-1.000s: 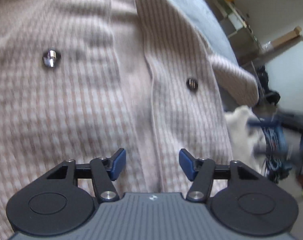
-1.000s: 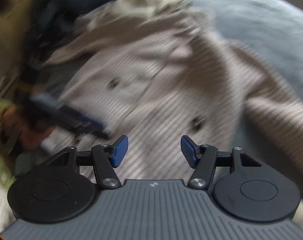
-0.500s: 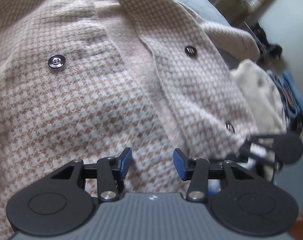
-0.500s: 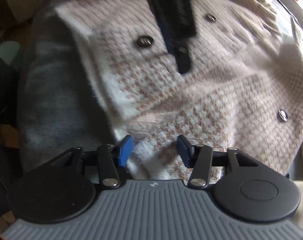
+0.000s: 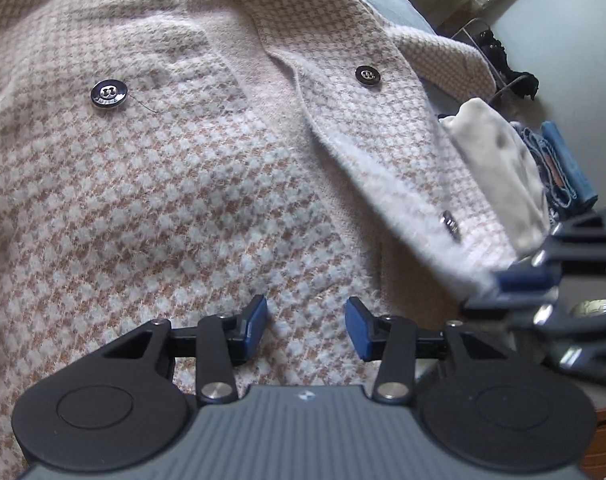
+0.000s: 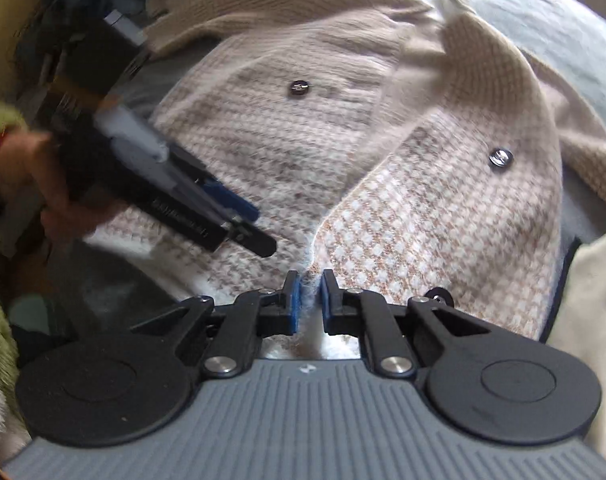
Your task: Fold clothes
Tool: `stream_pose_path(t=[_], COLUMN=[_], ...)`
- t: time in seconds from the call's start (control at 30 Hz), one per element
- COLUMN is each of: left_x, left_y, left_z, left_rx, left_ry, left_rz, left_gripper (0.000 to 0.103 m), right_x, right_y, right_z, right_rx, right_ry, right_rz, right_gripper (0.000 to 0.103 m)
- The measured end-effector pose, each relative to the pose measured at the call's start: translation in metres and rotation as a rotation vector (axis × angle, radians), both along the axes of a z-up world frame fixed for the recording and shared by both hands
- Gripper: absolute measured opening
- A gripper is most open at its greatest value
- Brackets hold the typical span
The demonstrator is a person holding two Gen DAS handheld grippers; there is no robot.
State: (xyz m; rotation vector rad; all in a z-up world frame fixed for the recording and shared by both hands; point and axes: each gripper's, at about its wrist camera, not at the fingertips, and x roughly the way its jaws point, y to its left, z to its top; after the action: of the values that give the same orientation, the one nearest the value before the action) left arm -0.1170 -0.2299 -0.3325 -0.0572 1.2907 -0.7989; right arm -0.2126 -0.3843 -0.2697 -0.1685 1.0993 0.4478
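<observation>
A pink-and-white houndstooth cardigan (image 5: 191, 208) lies spread on a grey bed (image 6: 543, 20), its front panels open. The right tongs (image 6: 310, 298) have just been closing and now pinch the fuzzy edge of its hem. The left tongs (image 5: 306, 326) hover spread over the fabric, gripping nothing. Dark round buttons (image 5: 109, 94) dot the panels

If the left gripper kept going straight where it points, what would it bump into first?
Most likely the checked cardigan: the left gripper is open with that fabric right ahead between its fingers, though how close is unclear.
</observation>
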Motion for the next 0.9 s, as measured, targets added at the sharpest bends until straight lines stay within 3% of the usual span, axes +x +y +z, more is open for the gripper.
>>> stream_pose_path(t=[0.2,0.4,0.63,0.73,0.83,0.9], left_x=[0.001,0.007,0.014,0.014,0.009,0.004], left_y=[0.000,0.009,0.020,0.010,-0.004,-0.010], left_z=[-0.001,0.012,0.012,0.002,-0.004,0.000], left_rx=[-0.007,-0.025,-0.162,-0.122,-0.056,-0.030], left_ry=[-0.004,0.010,0.145,0.177,0.138,0.106], left_rz=[-0.015,0.039,0.137,0.118,0.090,0.075], left_gripper=[0.045,0.047,0.050,0.050,0.048,0.047], right_x=[-0.013,-0.018,-0.013,-0.018,-0.017,-0.016], right_y=[0.030,0.047,0.050,0.054,0.057,0.058], right_z=[-0.016,-0.032,-0.017,-0.032,-0.046,-0.044], right_rx=[-0.072,-0.159,-0.088,-0.114,-0.120,-0.099], right_ry=[-0.031,-0.022,-0.015,-0.003,0.031,0.072], right_rz=[0.160,0.275,0.251,0.298,0.307,0.300], right_gripper=[0.009,0.009,0.009,0.011,0.021,0.035])
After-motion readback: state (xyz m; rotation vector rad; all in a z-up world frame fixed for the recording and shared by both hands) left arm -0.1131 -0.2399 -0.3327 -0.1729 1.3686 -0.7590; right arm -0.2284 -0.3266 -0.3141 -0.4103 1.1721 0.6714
